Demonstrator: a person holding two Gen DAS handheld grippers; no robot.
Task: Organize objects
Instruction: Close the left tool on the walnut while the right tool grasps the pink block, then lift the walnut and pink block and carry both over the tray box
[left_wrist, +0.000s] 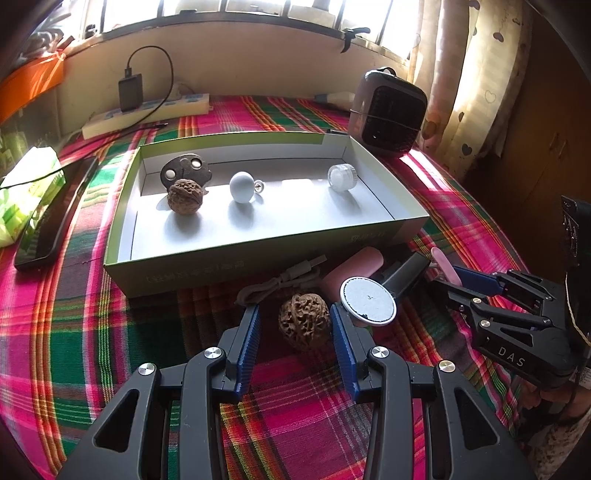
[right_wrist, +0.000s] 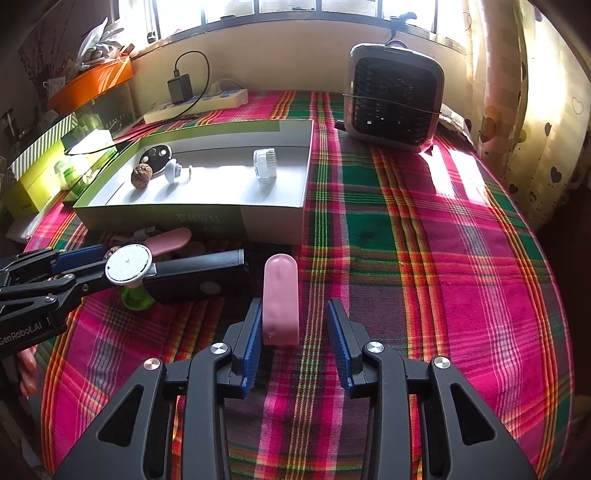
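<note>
Loose walnut before box with walnut, ball, jar

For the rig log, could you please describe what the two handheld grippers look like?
Both, the left gripper and the right gripper, have black angular linkage frames with silver round bolt heads and ribbed blue finger pads. White lettering marks their sides: "DAS" on the right, "GenRobot.AI" on the left.

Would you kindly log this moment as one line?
left hand-held gripper: open around walnut | right hand-held gripper: open, pink case between fingers | box: four items
</note>
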